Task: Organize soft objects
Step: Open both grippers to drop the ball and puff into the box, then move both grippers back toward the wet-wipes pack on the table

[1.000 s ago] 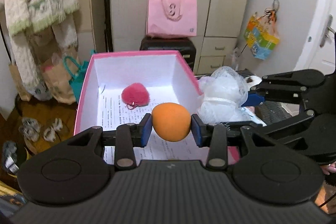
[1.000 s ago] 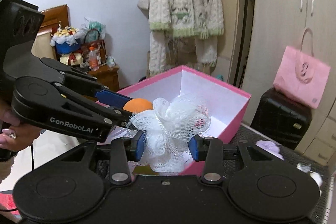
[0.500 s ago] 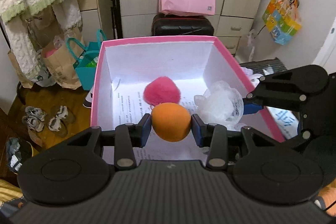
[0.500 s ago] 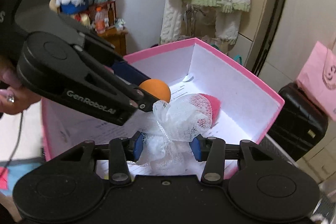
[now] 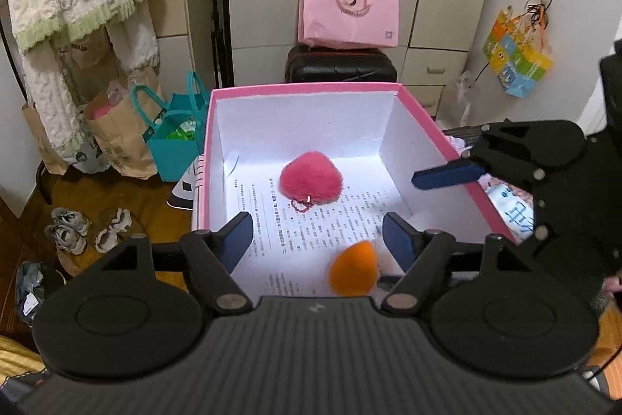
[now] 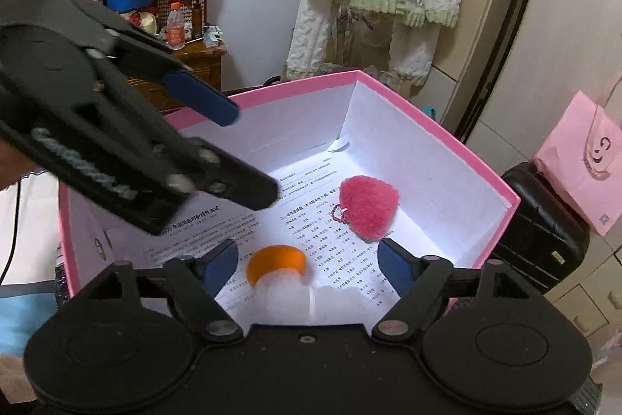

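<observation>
printed sheet [image 5: 311,220] lines pink box [image 5: 303,89]; writing too small to read.

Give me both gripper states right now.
Left gripper: jaws just opened, empty; orange sponge dropped into pink box.
Right gripper: jaws just opened, empty; white mesh pouf released below.

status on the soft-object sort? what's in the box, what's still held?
Done: pink pompom, orange sponge and white mesh puff all lie in the pink box.
In hand: nothing. Left gripper and right gripper have just been opening, jaws empty, both above the box.
Left: small pale items show beyond the box's right wall in the left wrist view; too hidden to identify.
</observation>
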### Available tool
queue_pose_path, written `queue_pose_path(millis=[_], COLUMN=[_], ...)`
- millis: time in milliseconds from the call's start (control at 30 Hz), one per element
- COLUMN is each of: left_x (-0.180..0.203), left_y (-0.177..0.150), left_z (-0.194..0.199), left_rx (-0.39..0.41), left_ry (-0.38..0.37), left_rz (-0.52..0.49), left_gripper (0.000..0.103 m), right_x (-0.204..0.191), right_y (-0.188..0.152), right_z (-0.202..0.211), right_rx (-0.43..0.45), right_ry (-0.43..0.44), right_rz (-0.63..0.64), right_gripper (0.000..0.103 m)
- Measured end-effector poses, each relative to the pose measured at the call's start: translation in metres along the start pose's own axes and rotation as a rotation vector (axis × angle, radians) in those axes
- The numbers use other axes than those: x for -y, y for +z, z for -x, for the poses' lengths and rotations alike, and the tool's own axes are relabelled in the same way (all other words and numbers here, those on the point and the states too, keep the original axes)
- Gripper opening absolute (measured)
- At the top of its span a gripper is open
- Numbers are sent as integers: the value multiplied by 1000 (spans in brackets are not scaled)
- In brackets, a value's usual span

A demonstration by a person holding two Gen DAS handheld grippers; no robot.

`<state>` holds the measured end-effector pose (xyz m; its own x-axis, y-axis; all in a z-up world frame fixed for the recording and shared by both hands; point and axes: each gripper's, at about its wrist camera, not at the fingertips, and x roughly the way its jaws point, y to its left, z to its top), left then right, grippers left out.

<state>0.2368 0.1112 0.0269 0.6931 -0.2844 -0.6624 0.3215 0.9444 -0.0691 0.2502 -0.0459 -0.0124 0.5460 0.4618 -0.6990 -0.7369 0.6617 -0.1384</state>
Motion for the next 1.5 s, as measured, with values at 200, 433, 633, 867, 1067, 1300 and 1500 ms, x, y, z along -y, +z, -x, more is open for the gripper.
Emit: queue_pose_path(millis=[200,433,633,867,1067,1300,1500], left_x=[8,25,42,67,105,155,184], left_y=[-10,-21,-27,-33,-43,-48,-48], left_z=[30,62,88,110,117,112,82], left_rx=[27,39,27,7,15,23,3], left_ry=[-2,-8,-38,-198,-258,-323,-360], left_rz=[-33,-74,-94,-97,-141,-238,-227], left_gripper=[76,78,78,78,78,78,78], right_x=[-6,-14,-17,-9,5,14,22], right_y=[-2,-11,-27,-65,-111,-152,-178], right_z=[19,56,104,165,192,192,179], right_rx=[11,45,89,155,165,136,156], right_ry=[-24,-40,-33,-56,-102,-114,-76], right_rz=[-16,-35,-54,-103,-203,-262,-299], right_gripper=[83,83,84,85,87,87,88])
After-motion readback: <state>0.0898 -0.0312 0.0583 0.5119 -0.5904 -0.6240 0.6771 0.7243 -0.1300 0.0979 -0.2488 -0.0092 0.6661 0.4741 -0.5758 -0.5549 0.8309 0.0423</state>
